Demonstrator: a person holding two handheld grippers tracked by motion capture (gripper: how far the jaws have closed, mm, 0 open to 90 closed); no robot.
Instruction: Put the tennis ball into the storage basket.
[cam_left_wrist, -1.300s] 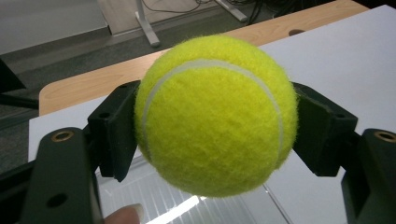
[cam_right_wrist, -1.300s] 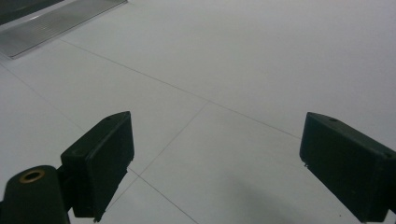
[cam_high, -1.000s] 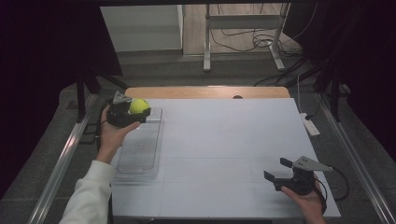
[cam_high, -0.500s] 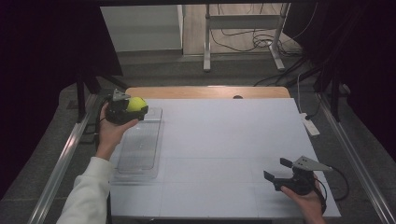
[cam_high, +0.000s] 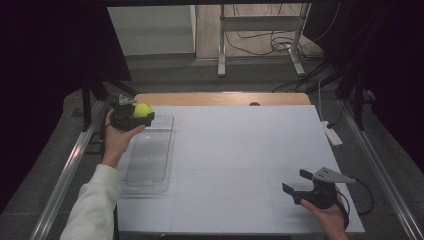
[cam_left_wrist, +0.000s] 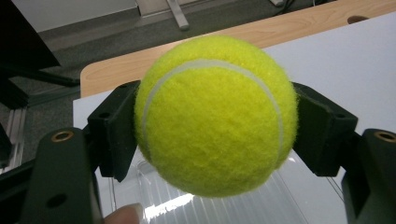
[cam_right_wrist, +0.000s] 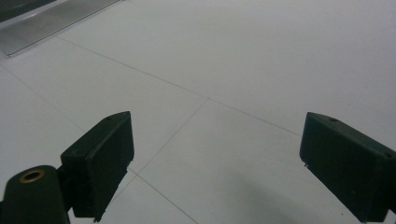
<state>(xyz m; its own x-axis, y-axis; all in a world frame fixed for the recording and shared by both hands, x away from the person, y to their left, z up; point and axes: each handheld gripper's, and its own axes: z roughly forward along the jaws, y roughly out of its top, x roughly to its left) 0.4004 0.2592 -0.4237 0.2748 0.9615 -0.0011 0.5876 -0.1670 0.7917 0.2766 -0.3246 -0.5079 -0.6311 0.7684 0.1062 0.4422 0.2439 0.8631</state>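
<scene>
Left gripper (cam_high: 142, 116), upper left of high view, jaws clamped on the fuzzy yellow-green tennis ball (cam_left_wrist: 215, 114), held above the far end of the clear ribbed plastic tray (cam_high: 150, 165). Right gripper (cam_high: 300, 184), lower right, jaws wide apart, empty, over the white tabletop (cam_high: 240, 150). Risk: ball gripped only at its sides; released from height, it likely bounces out of the shallow tray.
</scene>
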